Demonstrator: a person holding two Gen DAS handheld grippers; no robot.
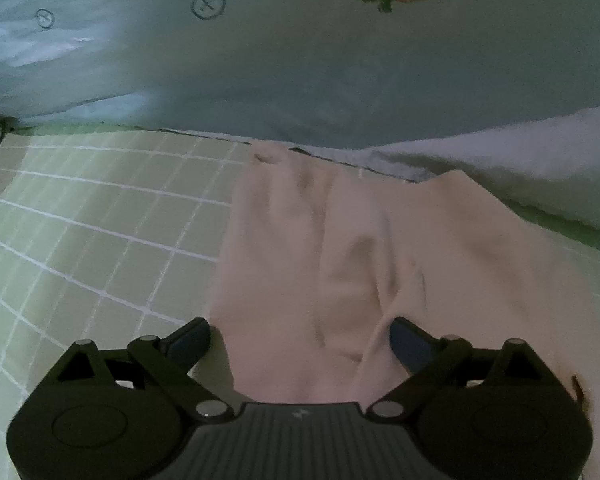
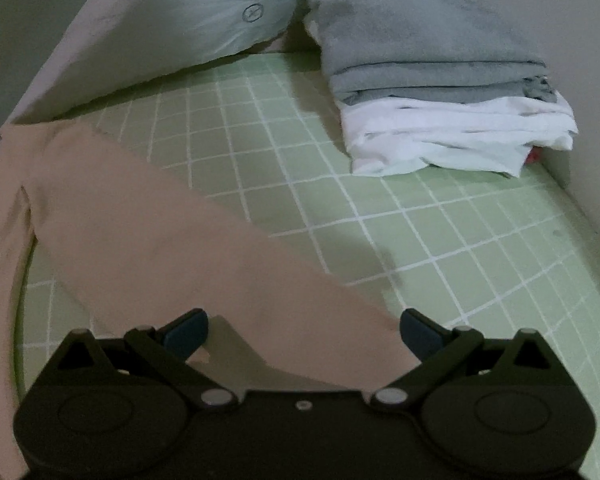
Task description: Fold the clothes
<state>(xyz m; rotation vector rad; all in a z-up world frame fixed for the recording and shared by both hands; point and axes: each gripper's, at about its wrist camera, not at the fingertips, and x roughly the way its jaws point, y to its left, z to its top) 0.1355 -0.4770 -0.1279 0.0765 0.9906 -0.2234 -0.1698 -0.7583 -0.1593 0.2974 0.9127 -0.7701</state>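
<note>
Ahead of the left gripper a pale blue pillow printed with an orange carrot bulges across the far side, and a white bedding fold lies ahead to its right, both crowding the far edge of the peach-pink soft fabric garment, which runs from between the fingers straight out over the light green sheet with a white grid. That gripper sits low over the cloth, jaws spread wide, blue pads either side of a wrinkled ridge, nothing pinched. The right gripper hangs over a long flat band of the same garment that runs off ahead to its left, jaws also spread wide and gripping nothing. Only this view shows the folded stack of grey cloth on white cloth ahead to the right on the grid sheet, well apart from the garment, with the blue pillow ahead to the left; the carrot print shows only in the left view
</note>
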